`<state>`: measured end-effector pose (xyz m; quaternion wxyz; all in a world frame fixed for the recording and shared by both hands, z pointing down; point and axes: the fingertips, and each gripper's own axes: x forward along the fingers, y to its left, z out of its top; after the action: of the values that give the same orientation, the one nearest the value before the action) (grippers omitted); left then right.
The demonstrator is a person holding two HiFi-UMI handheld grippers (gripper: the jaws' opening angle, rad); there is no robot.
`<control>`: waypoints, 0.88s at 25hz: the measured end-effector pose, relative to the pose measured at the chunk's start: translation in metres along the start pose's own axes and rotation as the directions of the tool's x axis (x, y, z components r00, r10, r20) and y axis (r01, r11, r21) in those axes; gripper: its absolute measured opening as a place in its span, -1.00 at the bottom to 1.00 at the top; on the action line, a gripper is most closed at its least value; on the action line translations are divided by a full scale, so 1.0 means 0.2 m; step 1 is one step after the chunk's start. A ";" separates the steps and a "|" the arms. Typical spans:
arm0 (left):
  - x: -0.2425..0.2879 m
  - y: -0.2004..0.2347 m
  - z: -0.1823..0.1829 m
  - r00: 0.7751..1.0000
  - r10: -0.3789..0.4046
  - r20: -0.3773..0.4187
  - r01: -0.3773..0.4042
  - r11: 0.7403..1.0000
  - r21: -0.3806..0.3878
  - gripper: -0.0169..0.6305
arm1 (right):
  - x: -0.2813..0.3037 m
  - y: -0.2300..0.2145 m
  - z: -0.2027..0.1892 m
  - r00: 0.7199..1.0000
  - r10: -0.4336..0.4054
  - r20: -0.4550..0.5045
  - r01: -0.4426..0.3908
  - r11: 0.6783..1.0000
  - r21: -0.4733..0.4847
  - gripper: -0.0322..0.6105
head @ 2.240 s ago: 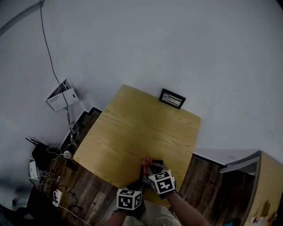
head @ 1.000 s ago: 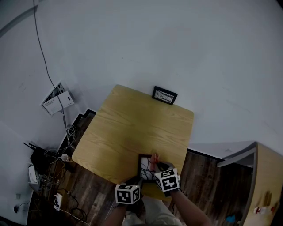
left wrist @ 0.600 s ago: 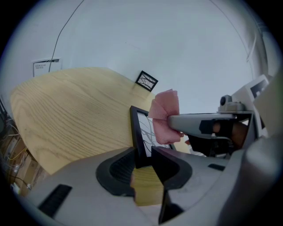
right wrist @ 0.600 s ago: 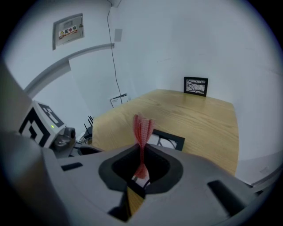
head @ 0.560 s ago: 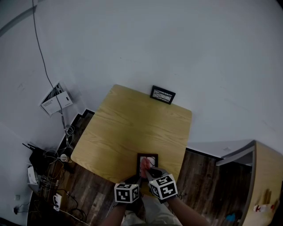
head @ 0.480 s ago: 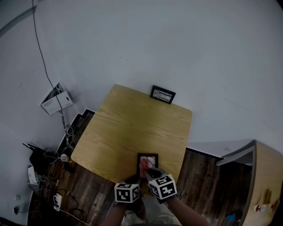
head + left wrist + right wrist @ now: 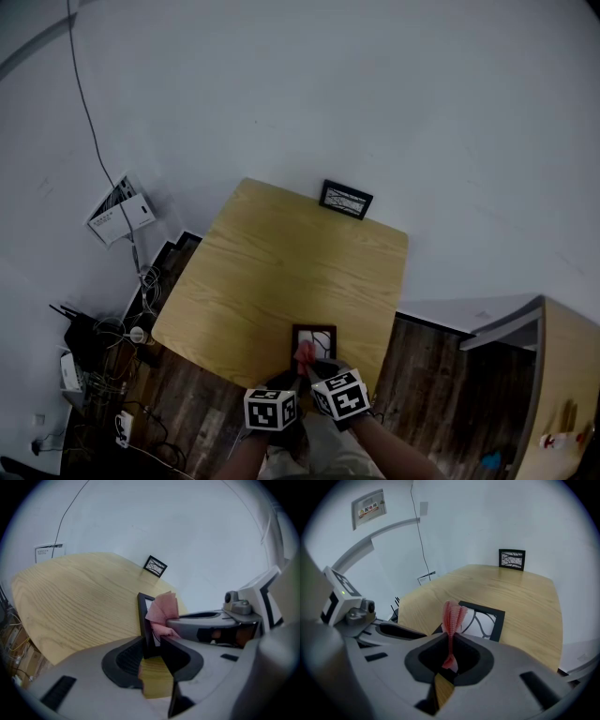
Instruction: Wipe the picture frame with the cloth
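The picture frame (image 7: 145, 620), dark-rimmed around a white picture with black lines, is sitting at the near edge of the table (image 7: 281, 267). The left gripper (image 7: 152, 651) is clamping its lower part. The right gripper (image 7: 450, 656) is pinching the pink cloth (image 7: 453, 615) just beside the frame's face.

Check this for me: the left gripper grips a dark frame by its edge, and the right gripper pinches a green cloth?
Not quite. The cloth is pink, not green, as the right gripper view shows. The rest holds: the left gripper grips the dark frame by its edge, and the right gripper pinches the cloth.
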<state>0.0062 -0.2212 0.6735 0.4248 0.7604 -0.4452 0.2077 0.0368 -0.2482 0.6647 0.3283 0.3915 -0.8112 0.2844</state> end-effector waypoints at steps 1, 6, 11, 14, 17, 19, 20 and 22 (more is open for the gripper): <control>0.00 0.00 0.00 1.000 0.000 0.000 0.000 1.000 0.000 -0.62 | 0.00 -0.01 0.00 1.000 -0.005 -0.003 0.005 1.000 -0.004 -0.85; 0.00 0.00 0.00 1.000 0.002 0.004 -0.002 1.000 -0.001 -0.62 | -0.03 -0.08 -0.05 0.999 -0.044 -0.018 0.044 0.999 0.005 -0.85; 0.00 0.00 0.00 1.000 0.002 0.003 -0.002 1.000 -0.001 -0.62 | -0.06 -0.15 -0.09 0.997 -0.069 -0.021 0.070 0.997 0.020 -0.85; 0.00 0.01 -0.01 1.000 0.005 0.003 -0.005 1.000 0.000 -0.62 | -0.08 -0.17 -0.10 0.996 -0.083 -0.017 0.083 0.996 0.025 -0.85; 0.00 0.01 0.00 1.000 0.007 0.005 -0.007 1.000 0.001 -0.62 | -0.10 -0.20 -0.10 0.995 -0.103 -0.012 0.103 0.994 0.022 -0.85; 0.00 0.01 0.00 1.000 0.008 0.009 -0.008 1.000 0.001 -0.62 | -0.12 -0.22 -0.11 0.993 -0.117 -0.009 0.118 0.993 0.025 -0.85; 0.00 0.01 0.00 1.000 0.009 0.010 -0.009 1.000 0.001 -0.62 | -0.13 -0.23 -0.12 0.992 -0.124 -0.007 0.125 0.992 0.028 -0.85; 0.00 0.01 -0.01 1.000 0.011 0.011 -0.011 1.000 0.002 -0.62 | -0.14 -0.25 -0.13 0.991 -0.136 -0.005 0.136 0.990 0.039 -0.85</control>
<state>0.0047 -0.2210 0.6753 0.4203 0.7596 -0.4515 0.2062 0.0989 -0.2434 0.6701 0.3403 0.4520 -0.7764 0.2778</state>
